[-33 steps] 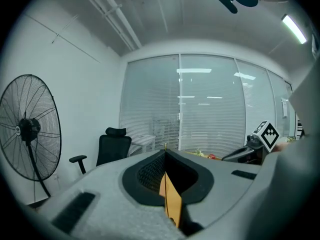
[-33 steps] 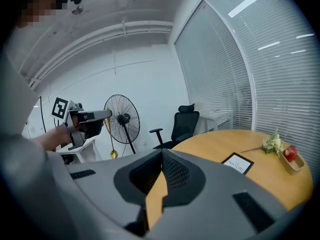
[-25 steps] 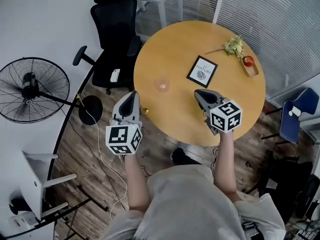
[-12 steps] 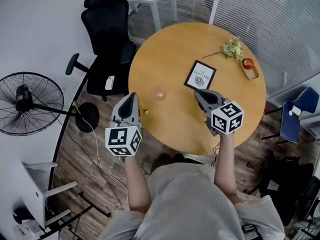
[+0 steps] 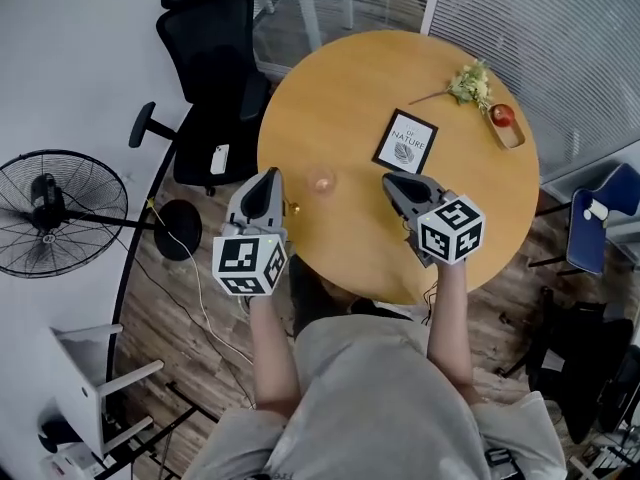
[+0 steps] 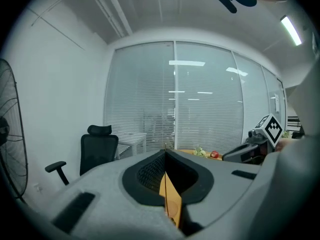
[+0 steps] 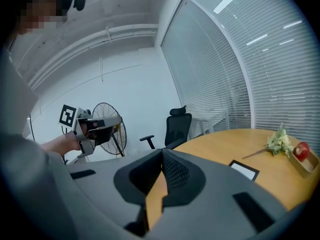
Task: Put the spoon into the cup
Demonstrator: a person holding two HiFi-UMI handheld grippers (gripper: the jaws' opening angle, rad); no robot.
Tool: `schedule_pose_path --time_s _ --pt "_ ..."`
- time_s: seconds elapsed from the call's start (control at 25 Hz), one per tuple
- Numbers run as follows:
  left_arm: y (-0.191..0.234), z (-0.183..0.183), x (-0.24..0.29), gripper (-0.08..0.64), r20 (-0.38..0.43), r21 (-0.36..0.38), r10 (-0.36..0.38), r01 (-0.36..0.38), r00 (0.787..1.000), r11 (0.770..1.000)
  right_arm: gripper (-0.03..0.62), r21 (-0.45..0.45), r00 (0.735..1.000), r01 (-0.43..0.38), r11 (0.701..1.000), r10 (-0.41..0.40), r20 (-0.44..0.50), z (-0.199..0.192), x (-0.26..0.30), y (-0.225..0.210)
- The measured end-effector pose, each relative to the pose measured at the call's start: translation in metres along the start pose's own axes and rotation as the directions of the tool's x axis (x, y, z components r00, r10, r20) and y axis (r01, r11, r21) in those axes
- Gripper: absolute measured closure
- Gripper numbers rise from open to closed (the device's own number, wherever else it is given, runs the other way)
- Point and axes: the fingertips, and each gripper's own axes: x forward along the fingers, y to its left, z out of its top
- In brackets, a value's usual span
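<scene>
A small clear glass cup [image 5: 322,180] stands on the round wooden table [image 5: 350,88], near its left front. A small gold thing [image 5: 292,208], possibly the spoon, lies by the table's edge just right of my left gripper [image 5: 268,175]; it is too small to tell. That gripper hovers at the table's left edge, a little left of the cup, jaws shut and empty [image 6: 165,151]. My right gripper [image 5: 388,180] is over the table to the right of the cup, also shut with nothing in it [image 7: 162,151].
A framed card [image 5: 405,142] lies mid-table, with a sprig of flowers [image 5: 468,83] and a small tray holding a red fruit [image 5: 503,120] at the far right. A black office chair [image 5: 215,58], a floor fan [image 5: 50,213] and a blue chair [image 5: 600,230] surround the table.
Both grippers have edged slightly forward toward the cup, and the view has shifted a little. Both stay shut.
</scene>
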Motion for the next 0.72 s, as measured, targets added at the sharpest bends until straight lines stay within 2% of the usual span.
schedule_pose_path --time_s 0.24,0.4,0.6,0.72 --pt "-0.002 0.007 0.035 0.553 -0.018 0.068 -0.107 0.108 0.994 0.992 0.595 0.047 0.995 0.090 0.995 -0.092 0.029 0.006 0.009 -0.024" --pt "-0.002 0.013 0.064 0.552 -0.027 0.092 -0.215 0.216 0.976 0.972 0.595 0.057 0.986 0.158 0.986 -0.161 0.044 0.018 0.024 -0.031" --pt "-0.006 0.006 0.099 0.553 -0.069 0.162 -0.362 0.368 0.930 0.915 0.597 0.067 0.980 0.200 0.978 -0.201 0.007 0.012 0.045 -0.025" --pt "-0.011 -0.005 0.116 0.553 -0.080 0.151 -0.458 0.465 0.885 0.872 0.595 0.121 0.969 0.244 0.962 -0.246 0.002 0.002 0.052 -0.027"
